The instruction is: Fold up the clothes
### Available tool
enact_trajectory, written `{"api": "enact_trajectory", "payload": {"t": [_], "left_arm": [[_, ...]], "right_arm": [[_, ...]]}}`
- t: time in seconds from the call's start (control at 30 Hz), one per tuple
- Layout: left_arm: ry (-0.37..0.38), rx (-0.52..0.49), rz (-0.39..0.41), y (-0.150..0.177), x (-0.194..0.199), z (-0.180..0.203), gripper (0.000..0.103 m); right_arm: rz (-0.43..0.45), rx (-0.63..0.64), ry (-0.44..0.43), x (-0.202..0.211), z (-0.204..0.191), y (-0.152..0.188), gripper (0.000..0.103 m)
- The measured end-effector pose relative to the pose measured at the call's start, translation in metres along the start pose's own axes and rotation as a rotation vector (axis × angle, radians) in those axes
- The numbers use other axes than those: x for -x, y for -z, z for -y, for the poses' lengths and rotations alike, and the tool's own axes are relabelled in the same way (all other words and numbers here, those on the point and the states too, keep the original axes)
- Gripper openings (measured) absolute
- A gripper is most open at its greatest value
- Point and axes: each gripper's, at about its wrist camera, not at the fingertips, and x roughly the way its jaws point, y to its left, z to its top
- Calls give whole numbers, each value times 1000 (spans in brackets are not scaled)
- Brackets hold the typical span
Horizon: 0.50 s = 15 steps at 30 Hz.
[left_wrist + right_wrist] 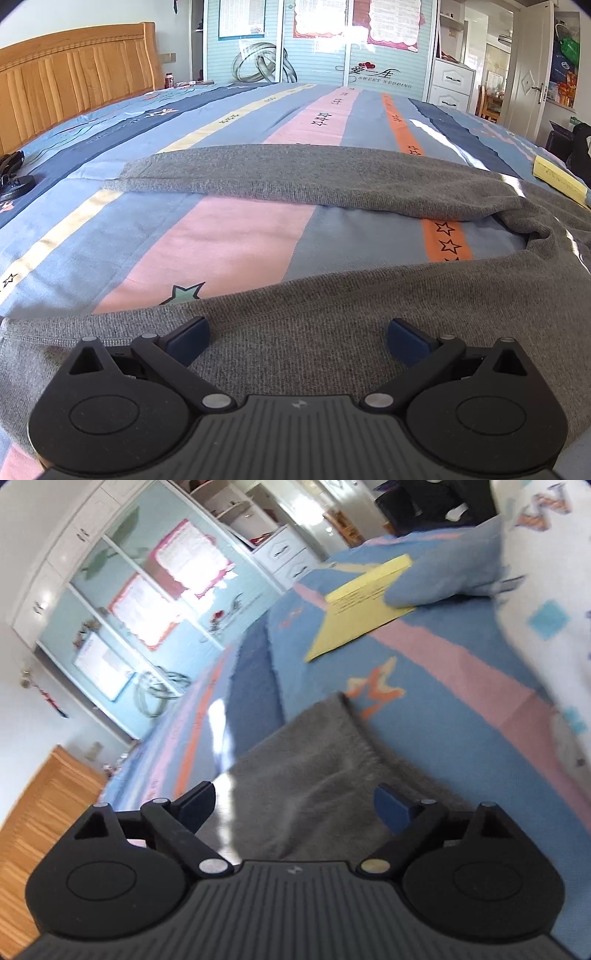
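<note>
A grey knit sweater (332,295) lies spread on the striped bed sheet (221,240). One long sleeve (280,173) stretches across the bed further away, with bare sheet between it and the nearer part. My left gripper (298,325) hovers just over the near grey fabric, open, with nothing pinched between its blue pads. In the tilted, blurred right wrist view, an end of the grey sweater (314,753) lies ahead of my right gripper (295,788). That gripper stands open above the cloth and holds nothing.
A yellow booklet (559,177) (365,602) lies on the bed to the right, partly under a blue pillow (443,576). A white patterned quilt (546,590) lies beyond it. The wooden headboard (74,74) is at left, with a black object (14,173) near it. A wardrobe (314,55) stands behind the bed.
</note>
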Motion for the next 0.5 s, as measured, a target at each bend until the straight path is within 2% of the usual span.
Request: {"api": "enact_trajectory", "payload": {"t": [0.07, 0.23, 0.33, 0.5], "left_arm": [[4, -1, 0, 0, 0, 0, 102], [20, 10, -1, -1, 1, -4, 102], [27, 23, 0, -1, 3, -7, 102], [18, 45, 5, 1, 6, -15, 102]], "right_arm": [[-51, 23, 52, -17, 2, 0, 92], [-30, 93, 101, -20, -7, 0, 92], [14, 138, 104, -1, -16, 8, 92], [5, 91, -85, 54, -13, 37, 93]]}}
